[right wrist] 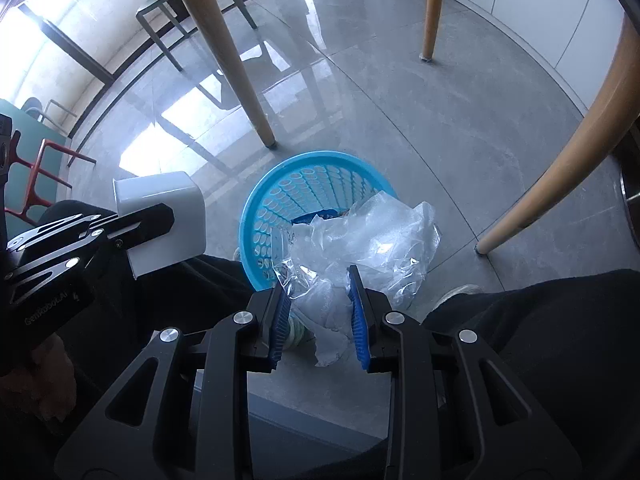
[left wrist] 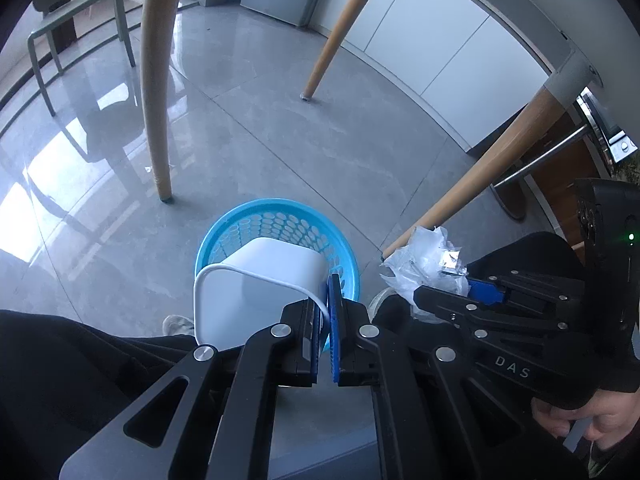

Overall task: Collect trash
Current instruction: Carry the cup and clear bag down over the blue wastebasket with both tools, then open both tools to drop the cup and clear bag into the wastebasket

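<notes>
A blue perforated waste basket (left wrist: 280,224) (right wrist: 316,184) stands on the grey floor. My left gripper (left wrist: 326,300) is shut on the rim of a white square bin (left wrist: 256,280), holding it above the basket's near side; the bin also shows at left in the right wrist view (right wrist: 168,216). My right gripper (right wrist: 318,300) is shut on crumpled clear plastic wrap (right wrist: 360,240) held over the basket's near right rim. The wrap (left wrist: 428,264) and right gripper (left wrist: 460,300) show at right in the left wrist view. Some dark trash lies in the basket.
Wooden table legs (left wrist: 156,80) (left wrist: 480,172) (right wrist: 232,60) (right wrist: 560,168) stand around the basket under a white table. A green chair (left wrist: 80,20) is at far left. The person's dark trousers and shoes (right wrist: 456,296) flank the basket.
</notes>
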### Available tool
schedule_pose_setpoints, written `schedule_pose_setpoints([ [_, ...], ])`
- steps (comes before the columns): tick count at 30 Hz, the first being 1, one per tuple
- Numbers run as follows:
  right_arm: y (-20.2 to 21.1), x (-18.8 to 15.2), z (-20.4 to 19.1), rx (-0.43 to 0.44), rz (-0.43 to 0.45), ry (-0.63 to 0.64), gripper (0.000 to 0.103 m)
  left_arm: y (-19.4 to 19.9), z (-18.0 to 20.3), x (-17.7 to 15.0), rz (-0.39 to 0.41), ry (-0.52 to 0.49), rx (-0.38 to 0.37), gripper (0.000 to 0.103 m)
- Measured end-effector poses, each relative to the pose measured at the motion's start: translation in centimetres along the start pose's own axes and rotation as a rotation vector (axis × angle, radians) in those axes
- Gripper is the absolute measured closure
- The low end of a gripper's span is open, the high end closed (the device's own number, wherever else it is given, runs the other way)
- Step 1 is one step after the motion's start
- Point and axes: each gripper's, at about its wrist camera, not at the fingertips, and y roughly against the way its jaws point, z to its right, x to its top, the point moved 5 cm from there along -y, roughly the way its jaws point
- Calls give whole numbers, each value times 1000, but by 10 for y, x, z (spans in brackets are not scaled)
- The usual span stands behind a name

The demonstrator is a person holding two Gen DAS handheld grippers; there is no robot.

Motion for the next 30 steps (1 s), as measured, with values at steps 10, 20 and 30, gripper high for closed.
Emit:
schedule_pose_setpoints([
  [10,-47,14,11,14,-89,-45,77,-35,-3,12,-38,-3,40,100],
  [20,-98,24,22,78,-185,-148,77,-69,-21,25,-104,41,42,100],
  [30,-131,31,28,72,-245,-157,77,-103,-42,27,-187,137,21,100],
])
